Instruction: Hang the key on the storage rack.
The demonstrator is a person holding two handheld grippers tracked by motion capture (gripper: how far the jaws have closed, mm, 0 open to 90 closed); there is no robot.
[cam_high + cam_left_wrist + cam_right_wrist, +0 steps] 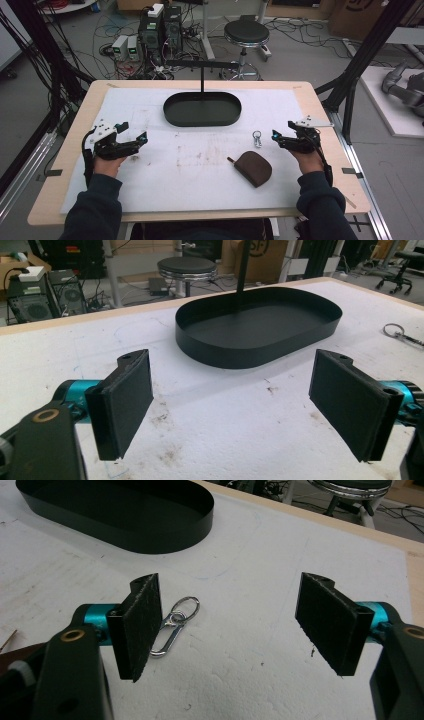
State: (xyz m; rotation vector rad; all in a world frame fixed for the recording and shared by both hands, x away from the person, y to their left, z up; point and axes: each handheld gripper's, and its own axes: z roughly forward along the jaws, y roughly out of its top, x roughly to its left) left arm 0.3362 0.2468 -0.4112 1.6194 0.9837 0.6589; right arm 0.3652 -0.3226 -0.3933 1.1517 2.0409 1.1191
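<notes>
high view: a light wooden surface (320, 107) carries a white foam mat (200, 165) that covers most of it and is marked with brown smudges near the middle. toward the far side of the mat sits a black oval tray (202, 109), with a thin black post rising from it to a short crossbar. on the right part of the mat lies a brown zip pouch (254, 168), and just beyond it, apart from it, a small metal key ring with a clasp (257, 138).

the left gripper (134, 137) is held in a hand (109, 156) at the mat's left part, its jaws spread apart with nothing between them. the right gripper (278, 136) is held in the other hand (307, 155) at the mat's right edge, near the key ring but not touching it; in the right gripper view its jaws are also released, wide apart and empty, and the key ring lies on the mat just beyond its left pad (137, 625). both forearms wear dark sleeves.

in the left gripper view the tray stands ahead of the open pads, well apart from them, and the key ring shows at the far right.

around the surface the room has a grey floor strewn with cables. beyond the far edge stand computer towers (160, 27) and a round black stool (246, 34). black frame struts rise at both sides, and cardboard boxes sit at the back right.
</notes>
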